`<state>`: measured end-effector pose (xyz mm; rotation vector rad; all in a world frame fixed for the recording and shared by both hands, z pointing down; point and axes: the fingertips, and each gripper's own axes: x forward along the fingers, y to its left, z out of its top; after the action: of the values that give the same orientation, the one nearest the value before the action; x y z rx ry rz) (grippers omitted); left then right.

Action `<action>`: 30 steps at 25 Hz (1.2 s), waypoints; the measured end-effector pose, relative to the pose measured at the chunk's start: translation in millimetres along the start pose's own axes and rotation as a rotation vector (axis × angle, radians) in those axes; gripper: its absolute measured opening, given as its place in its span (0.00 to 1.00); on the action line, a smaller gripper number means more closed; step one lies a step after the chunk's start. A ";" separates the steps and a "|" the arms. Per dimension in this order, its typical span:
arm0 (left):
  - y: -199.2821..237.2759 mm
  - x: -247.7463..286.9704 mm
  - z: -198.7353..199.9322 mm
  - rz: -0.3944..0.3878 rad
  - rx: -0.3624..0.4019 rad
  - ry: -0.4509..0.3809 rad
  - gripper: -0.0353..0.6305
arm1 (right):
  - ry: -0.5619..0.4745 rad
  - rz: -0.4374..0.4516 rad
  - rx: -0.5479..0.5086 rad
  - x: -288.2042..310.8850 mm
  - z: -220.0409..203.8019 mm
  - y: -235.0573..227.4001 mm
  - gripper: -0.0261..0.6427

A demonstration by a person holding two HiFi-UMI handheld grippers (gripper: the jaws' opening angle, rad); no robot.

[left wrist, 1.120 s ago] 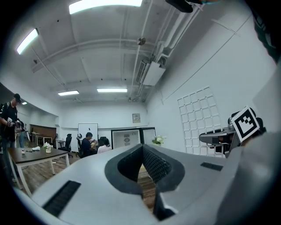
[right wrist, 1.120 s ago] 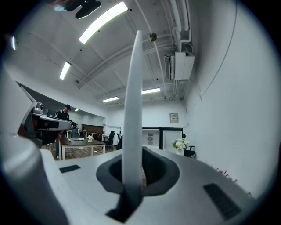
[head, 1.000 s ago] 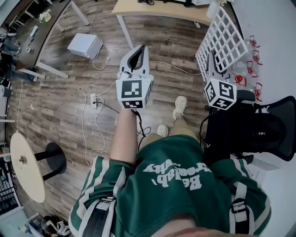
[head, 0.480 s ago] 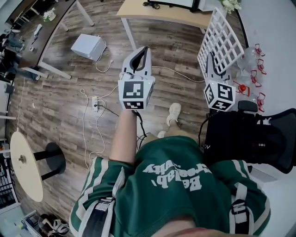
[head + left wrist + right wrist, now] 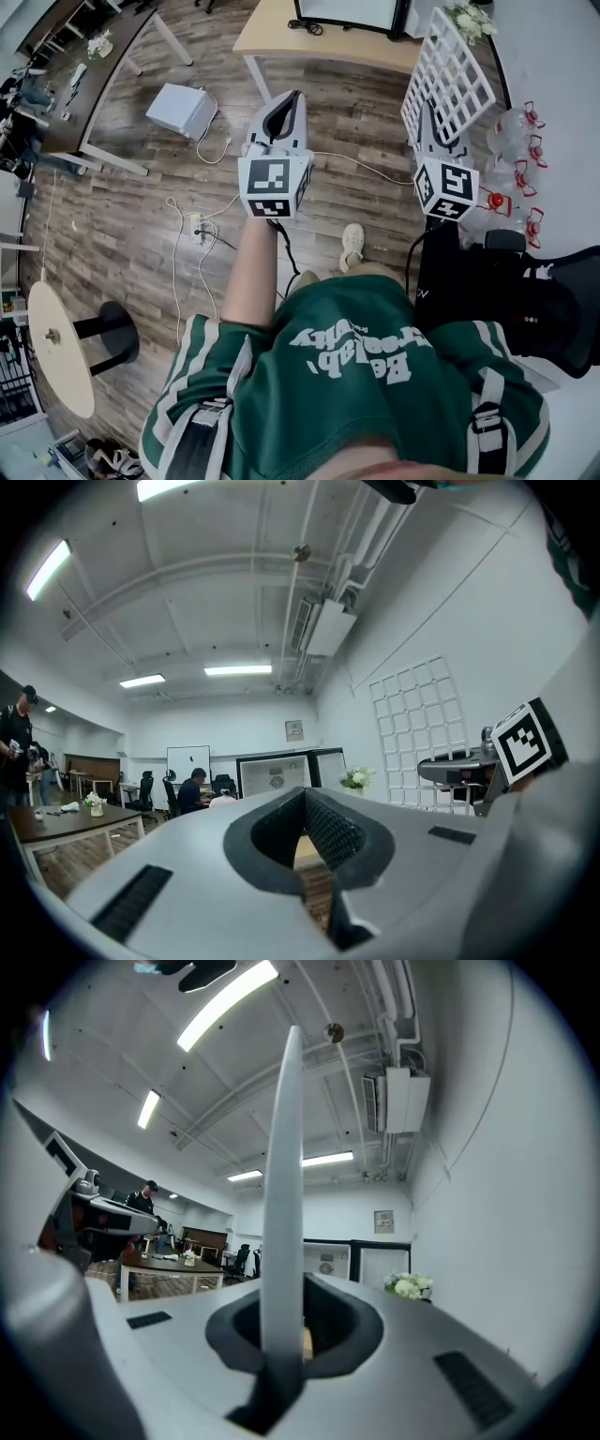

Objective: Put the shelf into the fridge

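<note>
Carry | we are clamping the white wire grid shelf (image 5: 452, 67) in the right gripper (image 5: 428, 114), its long side standing upright | left gripper (image 5: 294, 97) is hanging closed, empty | black-framed fridge (image 5: 375, 1265) is lying well ahead, we judge.

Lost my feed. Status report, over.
Left gripper shut, empty. Right gripper clamped on white shelf, held on edge. Wooden table ahead, loose cables.

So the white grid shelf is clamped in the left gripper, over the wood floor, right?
No: the white grid shelf is clamped in the right gripper, over the wood floor. The right gripper view shows its jaws shut on the shelf's edge; the left gripper holds nothing.
</note>
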<state>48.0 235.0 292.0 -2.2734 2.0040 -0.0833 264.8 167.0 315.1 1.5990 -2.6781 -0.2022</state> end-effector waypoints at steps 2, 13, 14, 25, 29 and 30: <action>3.5 18.3 2.5 0.000 -0.001 -0.002 0.05 | 0.001 0.010 -0.002 17.3 -0.7 -6.1 0.08; 17.4 110.3 4.0 -0.008 -0.049 -0.011 0.05 | 0.006 0.052 -0.009 107.1 -9.7 -42.9 0.08; 17.0 117.4 5.9 -0.017 -0.058 -0.018 0.05 | 0.004 0.054 -0.011 114.8 -9.4 -46.2 0.08; 23.2 185.9 -4.2 0.014 -0.014 0.000 0.05 | -0.005 0.083 -0.001 180.7 -23.6 -77.7 0.08; 30.4 202.9 -8.9 0.024 -0.021 0.006 0.05 | -0.009 0.089 -0.008 199.7 -22.6 -80.0 0.08; 31.3 206.1 -10.0 0.024 -0.025 0.007 0.06 | -0.009 0.091 -0.009 203.3 -23.1 -80.6 0.08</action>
<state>42.3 26.4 291.7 -2.2667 2.0462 -0.0654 240.3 -51.4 317.8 1.4727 -2.7445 -0.2197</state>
